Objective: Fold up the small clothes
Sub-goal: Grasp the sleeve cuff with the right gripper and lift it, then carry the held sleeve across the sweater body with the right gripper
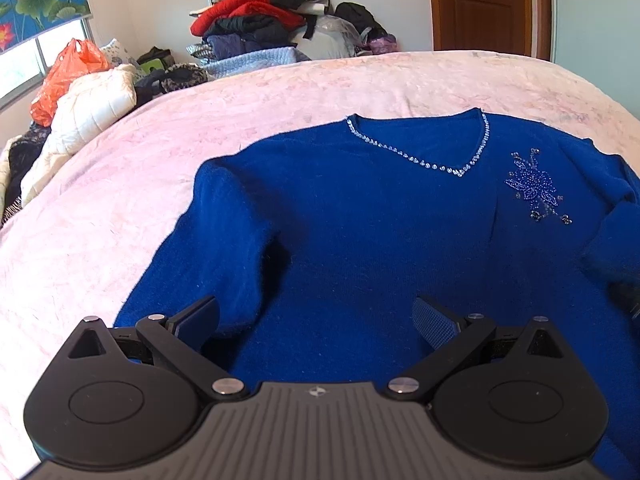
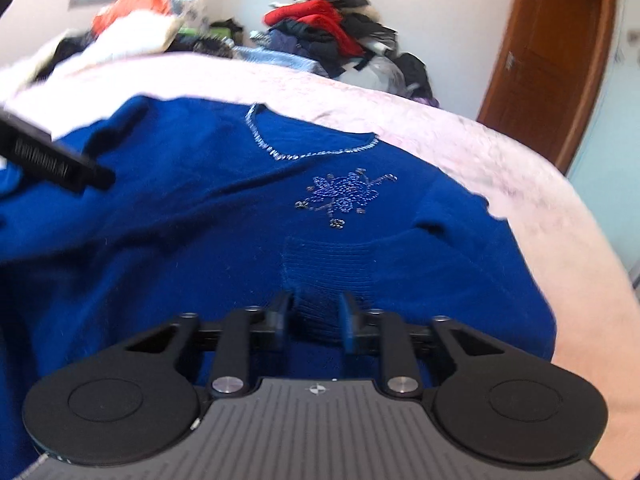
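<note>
A royal-blue V-neck sweater (image 1: 360, 220) lies front up on the pink bedspread (image 1: 280, 92), with beads along the neckline and a beaded flower (image 1: 534, 188) on the chest. My left gripper (image 1: 312, 308) is open just above the sweater's lower body, beside its left sleeve (image 1: 208, 248), with nothing between its pads. In the right wrist view, the same sweater (image 2: 180, 240) fills the frame. There my right gripper (image 2: 316, 304) is shut on the ribbed sleeve cuff (image 2: 328, 268), which is folded across the chest below the flower (image 2: 344, 196).
A tall pile of mixed clothes (image 1: 260, 20) sits beyond the bed's far edge. An orange plastic bag (image 1: 64, 76) and a white quilted jacket (image 1: 92, 112) lie at the far left. A brown door (image 1: 480, 4) stands at the back right. A black gripper part (image 2: 52, 156) juts in at left.
</note>
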A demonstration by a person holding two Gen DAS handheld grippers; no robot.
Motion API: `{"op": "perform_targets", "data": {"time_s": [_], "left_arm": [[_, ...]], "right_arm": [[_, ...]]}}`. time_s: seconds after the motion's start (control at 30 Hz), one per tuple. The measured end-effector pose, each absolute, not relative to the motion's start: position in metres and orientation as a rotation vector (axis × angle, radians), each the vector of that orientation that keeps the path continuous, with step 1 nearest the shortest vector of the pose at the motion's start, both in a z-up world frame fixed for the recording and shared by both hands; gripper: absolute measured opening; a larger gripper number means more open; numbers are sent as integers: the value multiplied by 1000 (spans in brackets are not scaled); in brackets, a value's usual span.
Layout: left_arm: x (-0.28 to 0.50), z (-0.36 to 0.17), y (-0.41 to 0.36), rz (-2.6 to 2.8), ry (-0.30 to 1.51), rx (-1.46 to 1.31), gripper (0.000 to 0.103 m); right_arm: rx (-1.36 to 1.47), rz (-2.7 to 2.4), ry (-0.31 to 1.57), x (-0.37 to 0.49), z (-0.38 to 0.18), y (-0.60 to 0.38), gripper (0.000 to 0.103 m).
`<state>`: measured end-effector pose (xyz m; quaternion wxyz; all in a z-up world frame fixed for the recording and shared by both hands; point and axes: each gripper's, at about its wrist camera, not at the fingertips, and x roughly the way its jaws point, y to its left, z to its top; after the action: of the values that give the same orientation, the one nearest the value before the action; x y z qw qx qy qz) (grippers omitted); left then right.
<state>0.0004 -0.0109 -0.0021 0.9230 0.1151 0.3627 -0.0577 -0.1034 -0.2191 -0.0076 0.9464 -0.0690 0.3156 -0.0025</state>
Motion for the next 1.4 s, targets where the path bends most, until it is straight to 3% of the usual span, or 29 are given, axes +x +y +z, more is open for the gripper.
{"op": "perform_targets", "data": {"time_s": [0.2,0.47,0.87,1.1,1.4], "left_arm": [[2,-3,-12,-110,745,250,103],[2,-1,-9,-107,740,248,103],[6,0,-5,-94,743,247,103],[9,3,1,-79,736,240,103],[16,6,12,-47,724,243,103]], "right_arm": [[24,-129,496,-122,27,-272,8],[431,-288,314,-157,63,-416,8],[474,-645,58,-214,105,-538,9],[471,-701,3,-204,105,-545,9],[403,-441,67,-148,101,-447,9]]}}
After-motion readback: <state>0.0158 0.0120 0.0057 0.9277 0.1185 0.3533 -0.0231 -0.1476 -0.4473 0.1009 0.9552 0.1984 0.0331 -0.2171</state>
